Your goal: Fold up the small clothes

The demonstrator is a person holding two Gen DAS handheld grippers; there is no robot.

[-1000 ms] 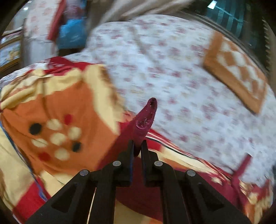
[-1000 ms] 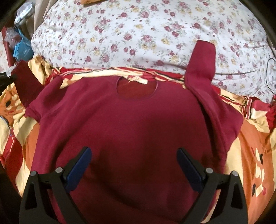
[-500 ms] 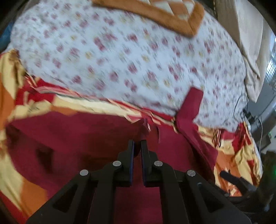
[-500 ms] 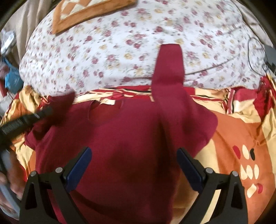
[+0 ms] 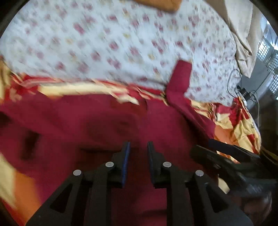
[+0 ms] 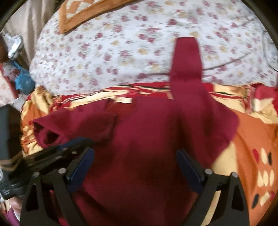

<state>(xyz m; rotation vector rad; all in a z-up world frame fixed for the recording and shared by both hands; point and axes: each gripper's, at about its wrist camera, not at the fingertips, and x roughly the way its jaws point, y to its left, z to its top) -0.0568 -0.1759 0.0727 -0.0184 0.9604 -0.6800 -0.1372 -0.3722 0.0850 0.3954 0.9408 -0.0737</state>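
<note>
A dark red sweater (image 6: 147,139) lies flat on the bed, neck away from me. Its left sleeve (image 6: 78,121) is folded inward over the chest. The right sleeve (image 6: 186,57) stretches up onto the floral sheet. My left gripper (image 5: 138,156) hovers over the sweater (image 5: 86,121); its jaws are opening, a narrow gap apart, with no cloth pinched between them. It also shows in the right wrist view as the left gripper (image 6: 69,147) beside the folded sleeve. My right gripper (image 6: 135,161) hangs wide over the sweater's body, its jaws closing slightly and holding nothing.
A white floral sheet (image 6: 121,43) covers the bed beyond, with an orange checked mat (image 6: 83,13) at the far edge. An orange, red and yellow blanket (image 6: 252,139) lies under the sweater. A blue bag (image 6: 22,81) sits off the left side; cables (image 5: 243,90) trail at right.
The left gripper carried the left sleeve from the left side across onto the sweater, then parted its jaws and let go. The right gripper shifted slightly right.
</note>
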